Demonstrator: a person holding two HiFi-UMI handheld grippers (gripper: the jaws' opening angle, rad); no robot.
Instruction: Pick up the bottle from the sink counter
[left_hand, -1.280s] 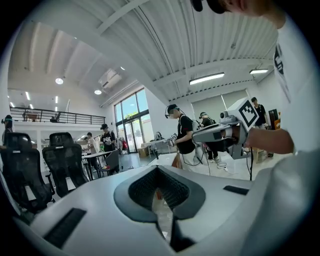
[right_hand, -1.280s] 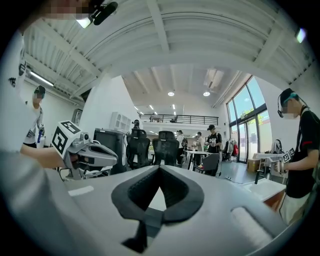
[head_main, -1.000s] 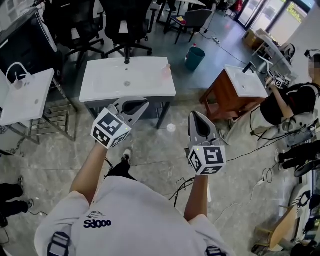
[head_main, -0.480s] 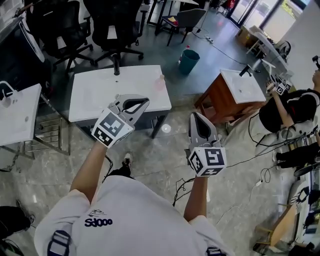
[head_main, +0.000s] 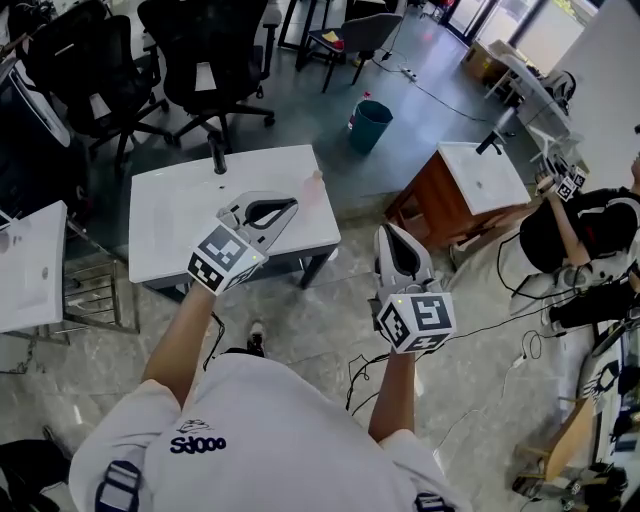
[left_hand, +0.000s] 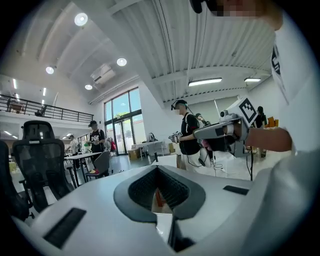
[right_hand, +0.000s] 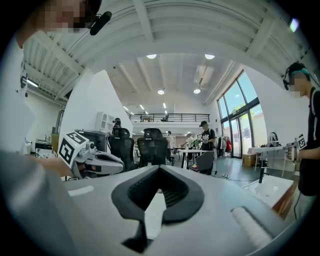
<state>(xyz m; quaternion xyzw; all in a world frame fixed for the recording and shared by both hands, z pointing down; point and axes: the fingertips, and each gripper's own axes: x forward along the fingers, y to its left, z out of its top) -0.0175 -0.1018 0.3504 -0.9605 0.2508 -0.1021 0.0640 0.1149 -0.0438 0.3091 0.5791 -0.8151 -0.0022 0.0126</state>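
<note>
The bottle (head_main: 316, 185) stands at the right edge of the sink counter (head_main: 180, 220), near the far right corner. The left gripper (head_main: 288, 207) has its jaws together, and so does the right gripper (head_main: 392, 236) (nothing is in either one). To do this well, step close, open one gripper wide, put the jaws around the bottle's middle, then squeeze gently.

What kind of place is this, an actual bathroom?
Probably not: it looks like an open office or lab hall. A freestanding sink counter and a wooden sink cabinet stand on a bare floor beside office chairs.
</note>
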